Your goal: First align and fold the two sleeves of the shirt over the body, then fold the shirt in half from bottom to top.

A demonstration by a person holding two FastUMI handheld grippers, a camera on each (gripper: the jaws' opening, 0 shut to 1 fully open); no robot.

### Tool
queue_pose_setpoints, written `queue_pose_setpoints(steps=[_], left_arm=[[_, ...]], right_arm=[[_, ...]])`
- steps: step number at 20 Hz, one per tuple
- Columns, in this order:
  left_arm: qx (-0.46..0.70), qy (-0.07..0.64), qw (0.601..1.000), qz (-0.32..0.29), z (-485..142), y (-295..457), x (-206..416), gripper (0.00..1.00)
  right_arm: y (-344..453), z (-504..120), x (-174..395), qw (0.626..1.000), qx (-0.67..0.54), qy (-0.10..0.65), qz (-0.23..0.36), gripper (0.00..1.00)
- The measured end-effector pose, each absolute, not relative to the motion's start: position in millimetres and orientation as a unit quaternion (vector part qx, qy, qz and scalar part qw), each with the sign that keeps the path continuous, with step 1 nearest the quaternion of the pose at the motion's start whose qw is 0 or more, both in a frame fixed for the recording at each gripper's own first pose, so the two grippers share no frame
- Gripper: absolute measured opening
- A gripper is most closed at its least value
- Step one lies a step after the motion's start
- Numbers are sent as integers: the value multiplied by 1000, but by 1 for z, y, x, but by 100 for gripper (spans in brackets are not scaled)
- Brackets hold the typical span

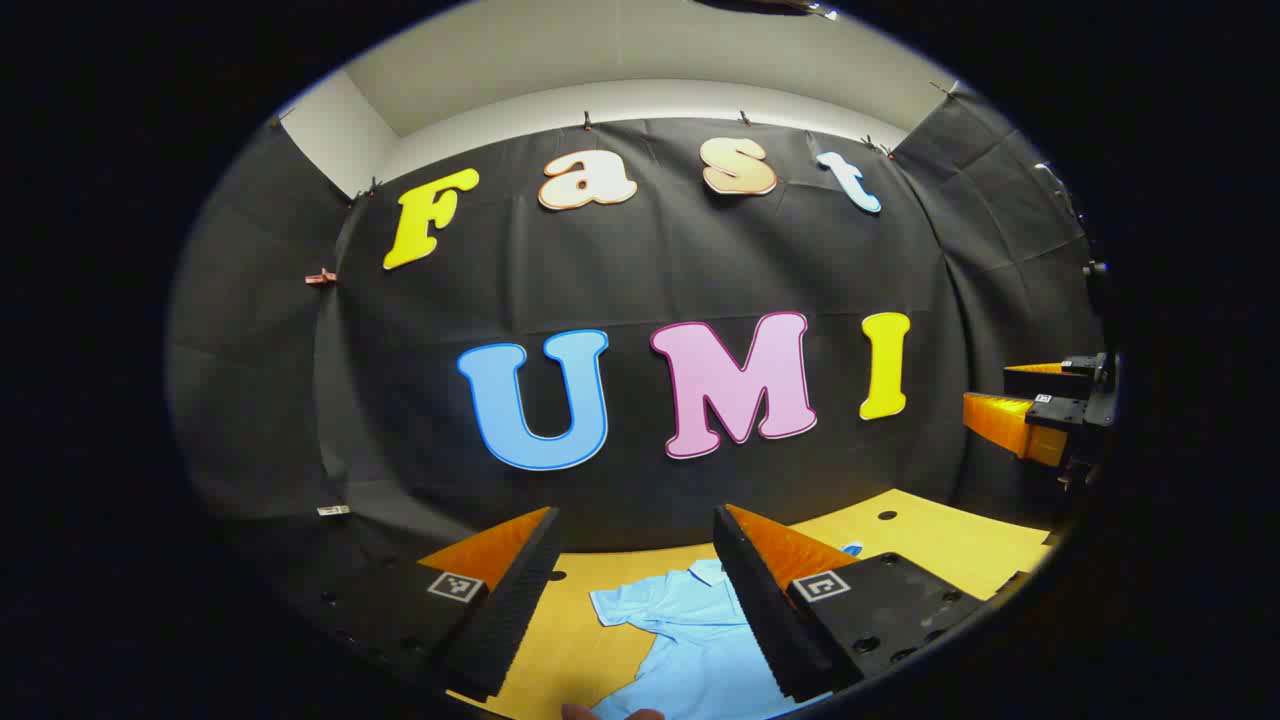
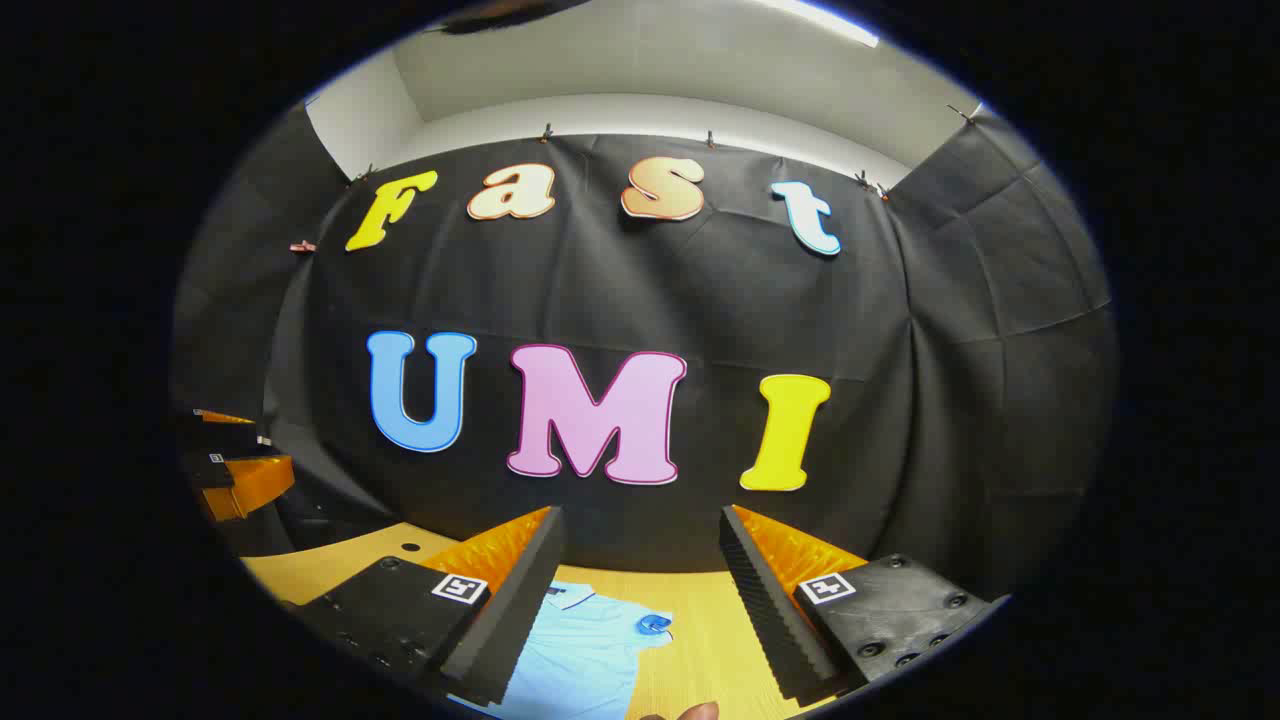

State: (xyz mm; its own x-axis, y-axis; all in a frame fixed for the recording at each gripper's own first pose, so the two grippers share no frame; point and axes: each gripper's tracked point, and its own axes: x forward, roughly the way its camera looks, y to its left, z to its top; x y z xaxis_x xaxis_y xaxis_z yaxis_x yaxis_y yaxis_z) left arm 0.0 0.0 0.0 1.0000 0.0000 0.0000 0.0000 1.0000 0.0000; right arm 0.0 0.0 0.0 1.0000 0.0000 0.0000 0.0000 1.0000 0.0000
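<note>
Nearest our lenses were the gripper fingers themselves: the left gripper (image 1: 635, 560) had its jaws spread wide with nothing between them, and the right gripper (image 2: 640, 560) was parted the same way, also empty. We held both raised and level above the table, looking at the booth wall more than at the work, so we judged that no fold had begun and that we were simply poised before reaching down. Through each open gap we saw the light blue polo shirt (image 1: 690, 640) lying flat on the yellow wooden table (image 1: 960, 535). Its collar (image 1: 712, 572) pointed away from us toward the wall, and its body ran back toward us, so the long axis lay front to back. One short sleeve (image 1: 622, 606) stuck out to the left, unfolded; in the right gripper view the other sleeve (image 2: 650, 626) reached to the right. Farther out, each view caught the other gripper at its edge. We judged that lying collar-away suited us: sleeves to either hand, hem nearest for the last fold.
</note>
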Motion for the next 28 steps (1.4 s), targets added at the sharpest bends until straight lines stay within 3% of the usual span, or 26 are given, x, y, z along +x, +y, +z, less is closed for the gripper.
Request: queue_pose_setpoints(steps=[21, 28], left_arm=[[-8, 16, 999, -30, -30, 12, 44, 96], [-3, 25, 999, -27, -42, 13, 56, 96]], right_arm=[[23, -24, 24, 999, -15, 34, -17, 97], [6, -82, 74, 993, 16, 114, -38, 97]])
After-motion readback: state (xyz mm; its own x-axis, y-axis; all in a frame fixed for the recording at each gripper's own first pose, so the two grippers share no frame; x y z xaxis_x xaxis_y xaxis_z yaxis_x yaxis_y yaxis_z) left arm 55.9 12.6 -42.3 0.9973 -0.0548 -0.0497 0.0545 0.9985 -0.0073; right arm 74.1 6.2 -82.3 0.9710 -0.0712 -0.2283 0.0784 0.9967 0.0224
